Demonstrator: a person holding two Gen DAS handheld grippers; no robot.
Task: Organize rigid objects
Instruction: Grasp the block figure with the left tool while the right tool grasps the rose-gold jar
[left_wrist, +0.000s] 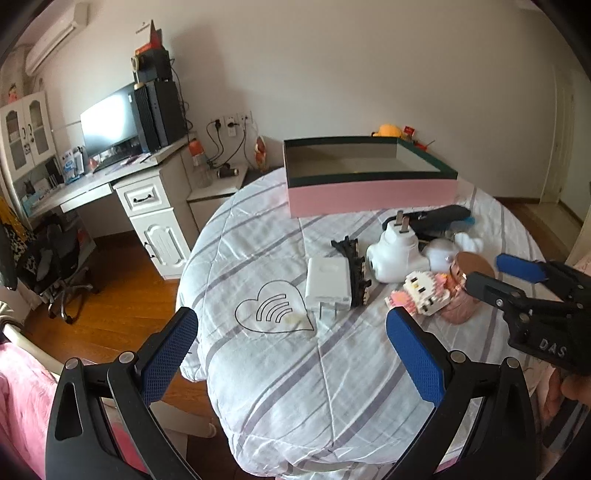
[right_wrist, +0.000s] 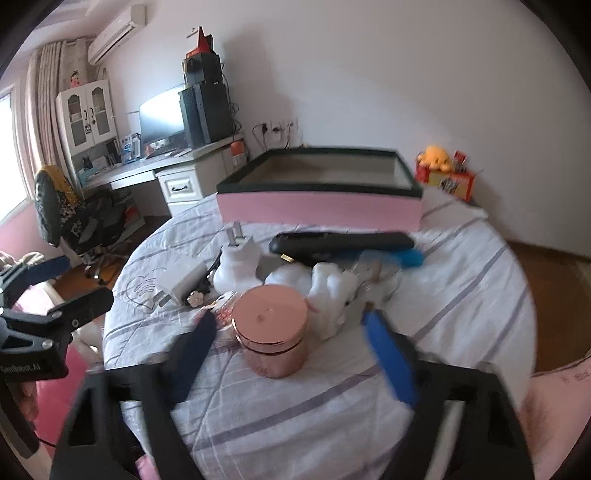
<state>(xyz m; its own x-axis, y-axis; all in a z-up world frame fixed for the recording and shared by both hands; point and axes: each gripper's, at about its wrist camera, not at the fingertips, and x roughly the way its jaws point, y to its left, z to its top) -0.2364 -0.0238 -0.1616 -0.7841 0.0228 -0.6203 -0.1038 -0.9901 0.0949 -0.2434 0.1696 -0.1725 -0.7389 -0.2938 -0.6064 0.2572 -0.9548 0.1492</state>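
An open pink box with a dark green rim (left_wrist: 369, 195) (right_wrist: 321, 208) stands at the far side of a round table. In front of it lies a cluster: a white charger (left_wrist: 328, 282) (right_wrist: 181, 282), a black toothed clip (left_wrist: 354, 273), a white plug device (left_wrist: 397, 254) (right_wrist: 236, 266), a block-built cat figure (left_wrist: 424, 291), a rose-gold round jar (right_wrist: 271, 332) (left_wrist: 465, 291), a black remote (right_wrist: 340, 242) and white fluffy items (right_wrist: 332, 295). My left gripper (left_wrist: 291, 343) is open, near the charger. My right gripper (right_wrist: 291, 338) (left_wrist: 487, 269) is open, its fingers either side of the jar.
The table wears a white quilt with grey stripes (left_wrist: 295, 387). A white desk with a monitor (left_wrist: 110, 125) and an office chair (left_wrist: 59, 266) stand at the left. A yellow plush toy (right_wrist: 437, 157) sits on a red box behind the table. Wooden floor surrounds it.
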